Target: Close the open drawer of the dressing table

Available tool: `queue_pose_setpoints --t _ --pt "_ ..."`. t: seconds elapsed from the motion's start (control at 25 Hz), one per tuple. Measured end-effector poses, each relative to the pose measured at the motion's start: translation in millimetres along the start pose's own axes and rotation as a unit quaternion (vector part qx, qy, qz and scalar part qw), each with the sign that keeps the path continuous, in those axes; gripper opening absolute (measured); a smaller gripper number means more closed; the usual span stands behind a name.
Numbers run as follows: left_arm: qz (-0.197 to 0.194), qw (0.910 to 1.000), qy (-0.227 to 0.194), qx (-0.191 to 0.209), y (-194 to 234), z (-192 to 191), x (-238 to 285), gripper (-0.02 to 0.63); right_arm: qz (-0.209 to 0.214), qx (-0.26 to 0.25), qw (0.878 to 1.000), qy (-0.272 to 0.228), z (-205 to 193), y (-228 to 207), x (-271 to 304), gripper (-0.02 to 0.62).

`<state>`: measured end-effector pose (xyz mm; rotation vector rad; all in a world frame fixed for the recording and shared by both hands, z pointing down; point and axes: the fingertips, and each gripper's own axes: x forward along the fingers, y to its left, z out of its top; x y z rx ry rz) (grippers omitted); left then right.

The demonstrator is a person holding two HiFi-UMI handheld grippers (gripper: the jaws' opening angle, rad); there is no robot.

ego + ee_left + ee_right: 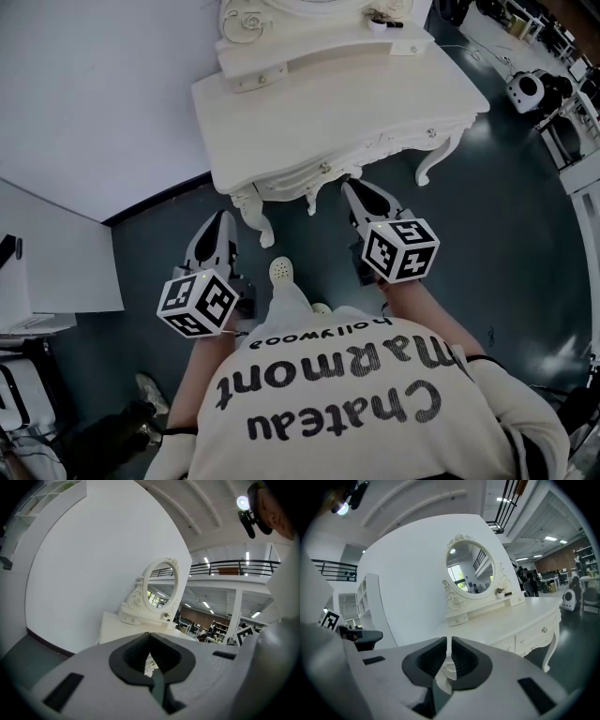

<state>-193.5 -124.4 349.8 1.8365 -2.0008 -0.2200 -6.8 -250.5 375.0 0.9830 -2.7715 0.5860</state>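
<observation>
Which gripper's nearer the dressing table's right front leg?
Right. The right gripper is just left of the right front leg; the left gripper is much farther off to the left.

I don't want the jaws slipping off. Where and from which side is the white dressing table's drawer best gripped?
By the small round metal knob on the flat white drawer front of the carved white dressing table. Come level, straight at the front, one jaw either side: the knob alone stands proud, and the front seems to sit flush, offering no edge.
</observation>
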Motion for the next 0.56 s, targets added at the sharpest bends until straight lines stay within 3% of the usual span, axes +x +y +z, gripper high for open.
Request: queue_pose_setpoints --t 0.56 --pt "-0.001 1.0 0.005 0.004 -8.0 -8.1 2.4 0.009 0.0 -0.006 1.0 0.009 -7.8 -9.8 -4.6 0.052"
